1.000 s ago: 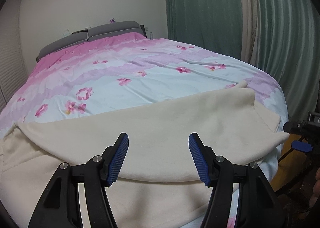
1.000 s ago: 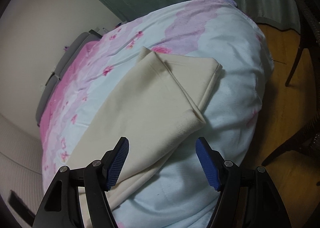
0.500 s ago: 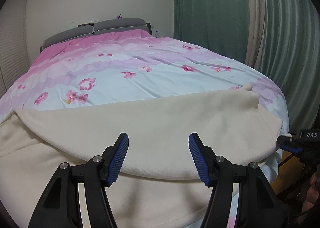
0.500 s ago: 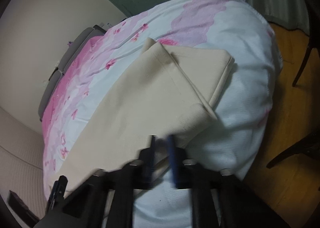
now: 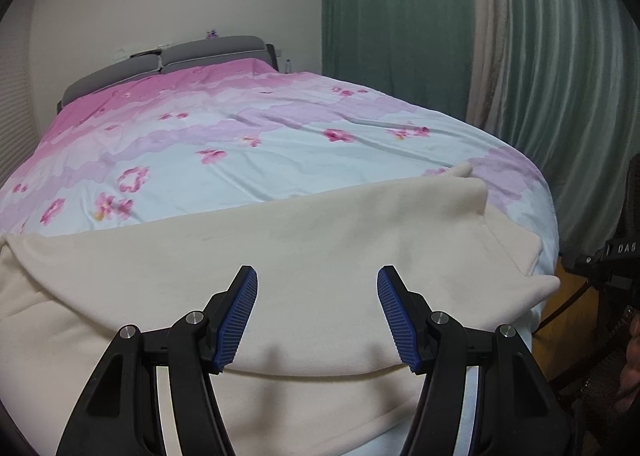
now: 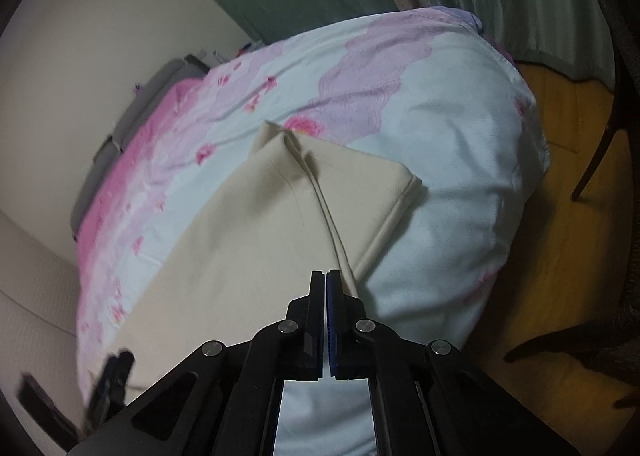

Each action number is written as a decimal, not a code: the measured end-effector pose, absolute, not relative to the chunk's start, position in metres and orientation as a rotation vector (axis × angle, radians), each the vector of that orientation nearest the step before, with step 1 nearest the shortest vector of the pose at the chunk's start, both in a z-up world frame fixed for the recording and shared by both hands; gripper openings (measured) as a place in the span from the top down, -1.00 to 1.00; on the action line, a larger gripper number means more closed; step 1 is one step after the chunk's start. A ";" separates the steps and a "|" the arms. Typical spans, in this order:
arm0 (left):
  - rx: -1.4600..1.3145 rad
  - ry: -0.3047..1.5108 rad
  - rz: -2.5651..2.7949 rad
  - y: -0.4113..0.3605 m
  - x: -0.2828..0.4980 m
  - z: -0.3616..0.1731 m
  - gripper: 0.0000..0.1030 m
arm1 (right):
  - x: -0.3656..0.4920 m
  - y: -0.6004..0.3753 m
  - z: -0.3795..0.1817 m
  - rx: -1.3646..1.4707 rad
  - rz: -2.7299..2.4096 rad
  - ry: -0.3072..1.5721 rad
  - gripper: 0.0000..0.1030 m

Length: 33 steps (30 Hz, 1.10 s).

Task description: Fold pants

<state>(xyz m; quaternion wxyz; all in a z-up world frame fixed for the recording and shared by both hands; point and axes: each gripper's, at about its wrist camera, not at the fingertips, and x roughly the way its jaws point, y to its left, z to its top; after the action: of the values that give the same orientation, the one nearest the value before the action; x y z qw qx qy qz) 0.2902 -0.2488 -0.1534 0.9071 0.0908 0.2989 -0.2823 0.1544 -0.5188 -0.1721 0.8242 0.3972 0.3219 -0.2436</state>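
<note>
Cream pants (image 5: 320, 256) lie across the near end of the bed, folded lengthwise, with an upper layer over a lower one. My left gripper (image 5: 318, 296) hovers open just above their middle, and nothing is between its blue pads. In the right wrist view the pants' (image 6: 248, 240) folded hem end points away, and its near edge runs down into my right gripper (image 6: 326, 278). That gripper is shut on the near corner of the upper layer. From the left wrist view the right gripper (image 5: 600, 264) sits at the pants' pulled-out right tip.
The bed (image 5: 260, 144) has a pink and pale blue flowered cover and a grey headboard (image 5: 168, 60). Green curtains (image 5: 540, 56) hang on the right. Wooden floor (image 6: 568, 216) and dark chair legs (image 6: 592, 160) lie beyond the bed's corner.
My right gripper's jaws closed from wide open to shut at the pants' near corner. The left gripper stayed open and shifted slightly over the pants.
</note>
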 end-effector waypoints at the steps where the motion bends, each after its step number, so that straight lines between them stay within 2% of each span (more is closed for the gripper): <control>1: 0.199 0.616 -0.599 -0.253 0.290 -0.153 -0.20 | 0.153 -0.517 -0.174 0.851 -0.514 0.685 0.85; 3: 0.231 0.622 -0.665 -0.265 0.295 -0.152 -0.20 | 0.152 -0.510 -0.179 0.887 -0.511 0.691 0.36; 4: 0.244 0.629 -0.715 -0.274 0.300 -0.150 -0.20 | 0.149 -0.507 -0.181 0.903 -0.513 0.683 0.03; 5: 0.268 0.628 -0.765 -0.283 0.304 -0.147 -0.20 | 0.147 -0.505 -0.182 0.912 -0.520 0.671 -0.04; 14: 0.571 0.511 -1.214 -0.393 0.355 -0.122 -0.19 | 0.148 -0.507 -0.194 1.047 -0.584 0.633 -0.04; 21: 0.687 0.536 -1.319 -0.452 0.396 -0.151 -0.01 | 0.168 -0.512 -0.212 1.089 -0.577 0.680 -0.04; 24: 0.688 0.580 -1.315 -0.458 0.411 -0.165 0.00 | 0.173 -0.514 -0.222 1.115 -0.555 0.699 -0.02; 25: 0.687 0.595 -1.316 -0.457 0.414 -0.169 0.00 | 0.174 -0.515 -0.225 1.123 -0.548 0.699 0.16; 26: 0.689 0.618 -1.321 -0.458 0.418 -0.174 0.00 | 0.175 -0.516 -0.227 1.129 -0.538 0.693 0.49; 28: 0.707 0.642 -1.317 -0.457 0.421 -0.185 0.03 | 0.179 -0.516 -0.229 1.130 -0.507 0.690 0.74; 30: 0.718 0.662 -1.303 -0.456 0.424 -0.195 0.42 | 0.179 -0.515 -0.226 1.109 -0.499 0.679 0.78; 33: 0.684 0.692 -1.299 -0.453 0.429 -0.205 0.72 | 0.182 -0.513 -0.216 1.062 -0.488 0.662 0.81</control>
<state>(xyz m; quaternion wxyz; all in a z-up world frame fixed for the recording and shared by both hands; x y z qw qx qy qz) 0.4288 -0.4531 -0.2050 0.6883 0.3056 0.3092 -0.5807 0.1818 -0.5129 -0.2165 0.7829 0.4919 0.3065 -0.2260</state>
